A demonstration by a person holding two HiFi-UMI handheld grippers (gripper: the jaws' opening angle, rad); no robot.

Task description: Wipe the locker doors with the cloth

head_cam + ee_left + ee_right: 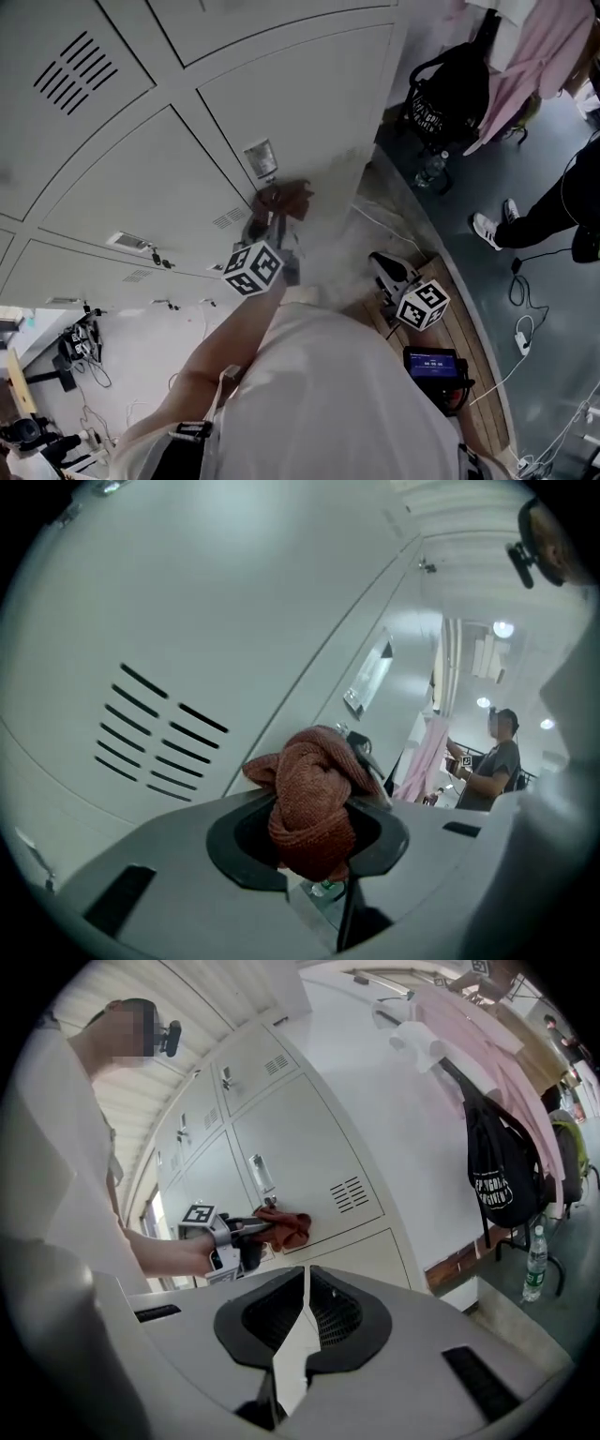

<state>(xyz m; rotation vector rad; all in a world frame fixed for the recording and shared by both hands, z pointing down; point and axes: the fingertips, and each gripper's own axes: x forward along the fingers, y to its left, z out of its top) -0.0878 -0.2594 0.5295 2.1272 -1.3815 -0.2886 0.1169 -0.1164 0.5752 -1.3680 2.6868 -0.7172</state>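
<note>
A rust-red cloth (282, 199) is bunched in my left gripper (272, 220), which is shut on it and presses it to a white locker door (309, 103) just below a label holder (261, 159). In the left gripper view the cloth (314, 799) fills the jaws, beside a vented door (159, 733). My right gripper (381, 262) hangs lower at the right, away from the lockers; its jaws (302, 1283) are shut with nothing between them. The right gripper view also shows the left gripper (246, 1233) holding the cloth (286, 1227) against the locker door (309, 1147).
A black backpack (450, 94) and a pink garment (534, 56) hang right of the lockers, with a water bottle (431, 169) below. Someone's legs in sneakers (487, 230) stand at the far right. A device with a blue screen (433, 364) lies on a wooden ledge (473, 375), among cables.
</note>
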